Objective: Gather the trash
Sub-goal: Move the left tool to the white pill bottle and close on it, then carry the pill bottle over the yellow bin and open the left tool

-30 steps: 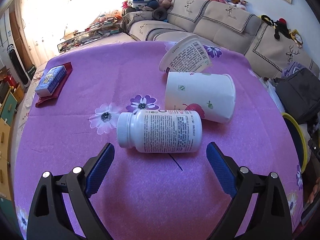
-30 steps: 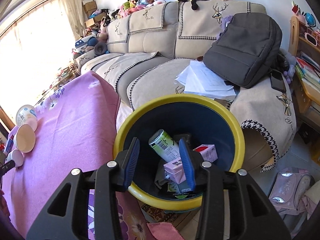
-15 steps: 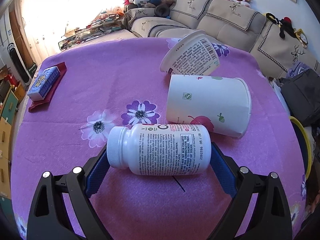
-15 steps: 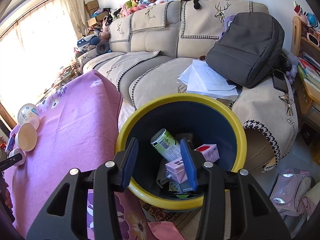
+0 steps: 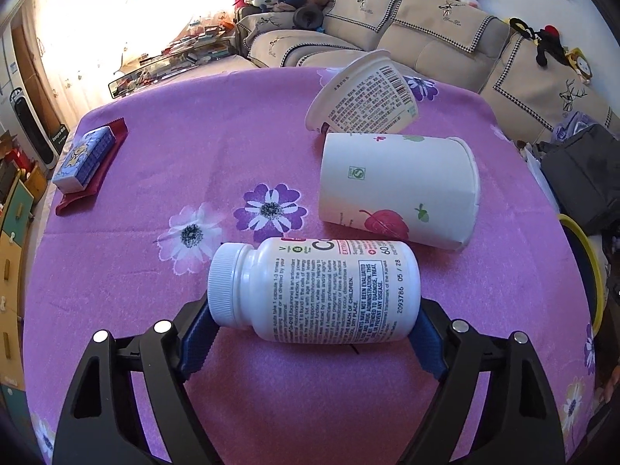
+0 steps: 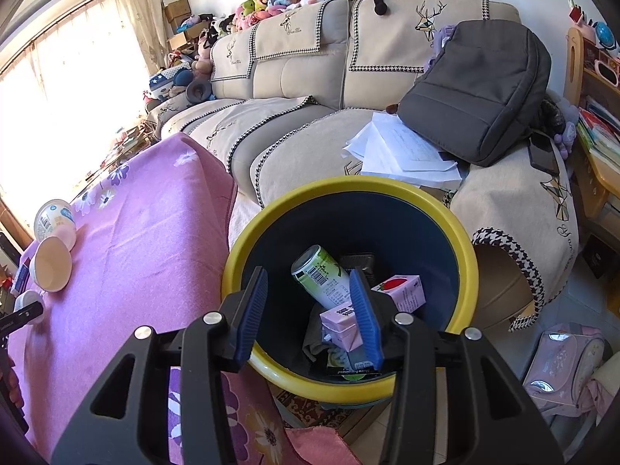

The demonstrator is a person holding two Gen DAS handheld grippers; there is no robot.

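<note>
A living room: a table under a purple flowered cloth [image 5: 162, 162], a beige sofa [image 6: 310, 89] behind it.

Left gripper [image 5: 310, 321]: its jaws have just been closing and now stand wide, end to end around a white pill bottle [image 5: 317, 290] lying on its side on the cloth. The blue pads meet the cap and the base; a firm grip on it cannot be confirmed. At the cloth's left edge a blue box [image 5: 83, 161] lies on a red wrapper. Just beyond the bottle lies a paper cup [image 5: 399, 190] on its side, and touching it behind, a tipped yogurt tub [image 5: 364, 99].

Right gripper [image 6: 310, 310]: jaws partly open, nothing between them, hovering over a yellow-rimmed bin [image 6: 461, 244] beside the table. Inside the bin lie a green can [image 6: 321, 275] and pink cartons [image 6: 403, 288]. A grey backpack [image 6: 476, 89] rests on the sofa.
</note>
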